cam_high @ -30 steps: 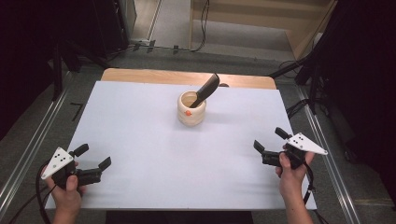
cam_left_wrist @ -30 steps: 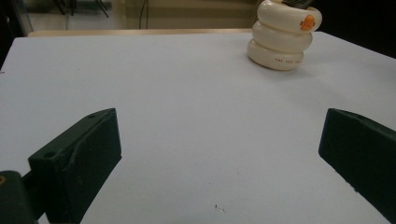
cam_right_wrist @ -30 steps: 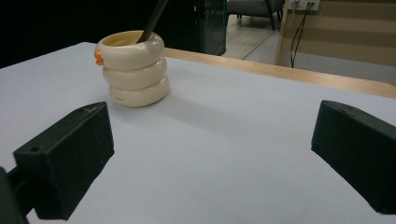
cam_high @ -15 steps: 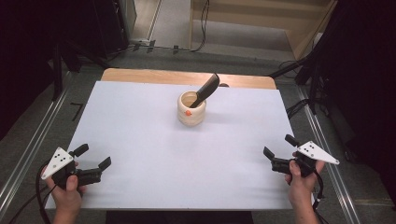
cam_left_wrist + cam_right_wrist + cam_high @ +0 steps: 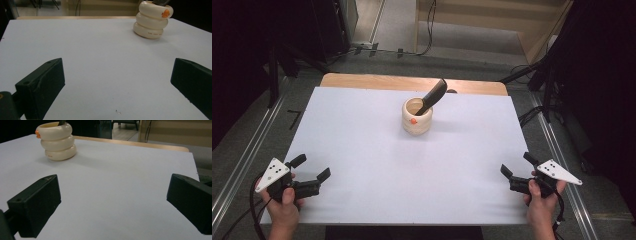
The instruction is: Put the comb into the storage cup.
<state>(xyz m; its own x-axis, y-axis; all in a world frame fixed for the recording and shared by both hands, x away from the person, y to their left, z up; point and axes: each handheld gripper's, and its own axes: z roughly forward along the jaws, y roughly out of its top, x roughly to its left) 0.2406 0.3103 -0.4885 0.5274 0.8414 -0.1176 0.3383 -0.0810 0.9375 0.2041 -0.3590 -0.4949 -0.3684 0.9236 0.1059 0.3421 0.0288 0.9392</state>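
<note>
A cream ringed cup (image 5: 417,117) with an orange dot stands upright on the white sheet (image 5: 412,165), at the middle back. A dark handle (image 5: 434,95) leans out of it toward the right. The cup (image 5: 152,21) is far ahead in the left gripper view and likewise the cup (image 5: 58,141) in the right gripper view. My left gripper (image 5: 312,168) is open at the sheet's front left corner, holding nothing. My right gripper (image 5: 518,165) is open at the front right edge, also holding nothing.
The white sheet covers a wooden table whose far edge (image 5: 412,82) shows behind the cup. Metal rails (image 5: 557,150) run along both sides of the table. Cables (image 5: 532,115) and dark stands lie on the floor beyond.
My right gripper has moved back toward the front right edge of the sheet. The left gripper and the cup have stayed put.
</note>
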